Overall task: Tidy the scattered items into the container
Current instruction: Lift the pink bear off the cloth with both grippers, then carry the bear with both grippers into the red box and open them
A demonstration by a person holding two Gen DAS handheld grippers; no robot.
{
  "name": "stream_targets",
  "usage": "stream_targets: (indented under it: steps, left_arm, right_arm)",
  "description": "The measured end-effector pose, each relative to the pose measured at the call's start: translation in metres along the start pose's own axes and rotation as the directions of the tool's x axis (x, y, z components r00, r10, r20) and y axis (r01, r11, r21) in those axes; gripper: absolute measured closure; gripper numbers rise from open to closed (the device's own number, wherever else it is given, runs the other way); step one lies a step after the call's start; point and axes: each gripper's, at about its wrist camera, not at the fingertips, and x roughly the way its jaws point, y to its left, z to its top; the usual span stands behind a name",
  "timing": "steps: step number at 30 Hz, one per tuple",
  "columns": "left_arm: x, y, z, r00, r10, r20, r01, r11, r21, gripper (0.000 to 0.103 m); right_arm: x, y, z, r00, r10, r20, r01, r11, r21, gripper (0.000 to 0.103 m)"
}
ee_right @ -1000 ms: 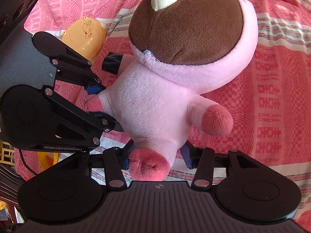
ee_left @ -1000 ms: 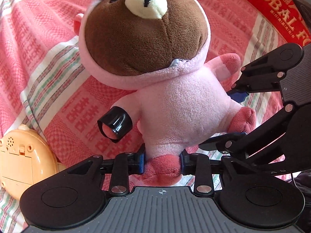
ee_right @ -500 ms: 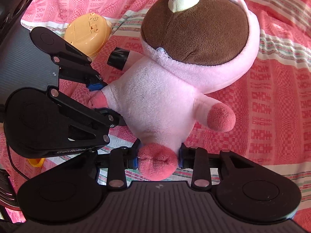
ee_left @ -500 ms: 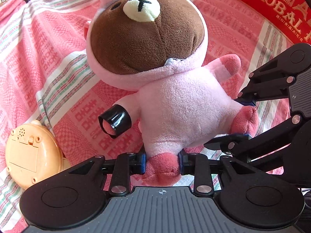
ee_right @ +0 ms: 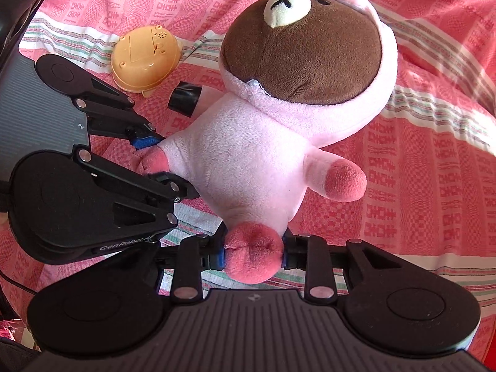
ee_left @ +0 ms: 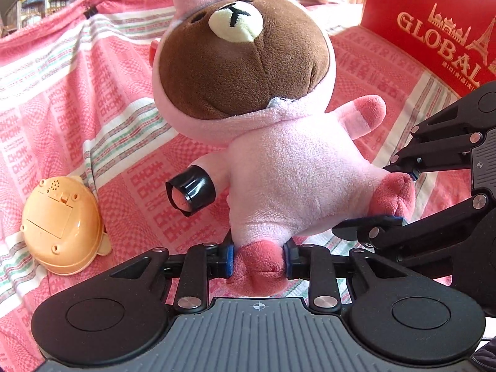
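Plush bear point(ee_left: 279, 142) in a pink suit lies on the pink patterned bedspread point(ee_left: 62, 93), one foot clamped in the left claw point(ee_left: 259, 259), the other foot clamped in the right claw point(ee_right: 252, 255), whose jaws have just been closing. Near the bear's black-capped arm lies an orange toy point(ee_left: 60, 226); a red box point(ee_left: 434, 24) stands at the bedspread's far edge.

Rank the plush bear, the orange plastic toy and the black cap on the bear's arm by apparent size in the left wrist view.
1. plush bear, by far the largest
2. orange plastic toy
3. black cap, smallest

All lie at a similar distance, so the order looks reliable.
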Motion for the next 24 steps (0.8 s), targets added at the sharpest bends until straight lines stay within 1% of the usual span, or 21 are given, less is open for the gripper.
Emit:
stream_targets:
  steps: [6, 9, 12, 14, 16, 18, 24]
  left_arm:
    - [-0.018, -0.009, 0.002, 0.998, 0.012, 0.057, -0.014, 1.0, 0.028, 0.077]
    - [-0.026, -0.014, 0.004, 0.995, -0.012, 0.101, 0.009, 1.0, 0.029, 0.077]
    - [-0.032, -0.019, 0.005, 0.987, -0.048, 0.15, 0.047, 0.999, 0.01, 0.077]
    - [-0.034, -0.022, 0.007, 0.983, -0.07, 0.171, 0.073, 0.997, -0.009, 0.077]
    - [-0.037, -0.027, 0.007, 0.98, -0.079, 0.182, 0.083, 0.996, -0.016, 0.077]
    - [-0.042, -0.031, 0.007, 0.979, -0.076, 0.19, 0.079, 0.997, -0.011, 0.077]
    - [-0.06, -0.047, 0.012, 0.98, -0.019, 0.199, 0.013, 0.999, 0.032, 0.077]
  right_arm:
    - [-0.019, 0.006, -0.003, 0.998, -0.044, 0.035, 0.044, 0.999, -0.008, 0.069]
    - [-0.032, 0.007, -0.004, 0.995, -0.087, 0.047, 0.087, 0.996, -0.004, 0.069]
    - [-0.044, 0.006, -0.004, 0.988, -0.146, 0.048, 0.147, 0.989, -0.028, 0.069]
    - [-0.051, 0.006, -0.005, 0.984, -0.175, 0.045, 0.176, 0.984, -0.037, 0.069]
    - [-0.058, 0.006, -0.007, 0.98, -0.193, 0.047, 0.195, 0.98, -0.041, 0.07]
    - [-0.063, 0.006, -0.009, 0.978, -0.199, 0.054, 0.202, 0.979, -0.039, 0.07]
    - [-0.08, 0.003, -0.017, 0.978, -0.18, 0.104, 0.184, 0.982, -0.032, 0.07]
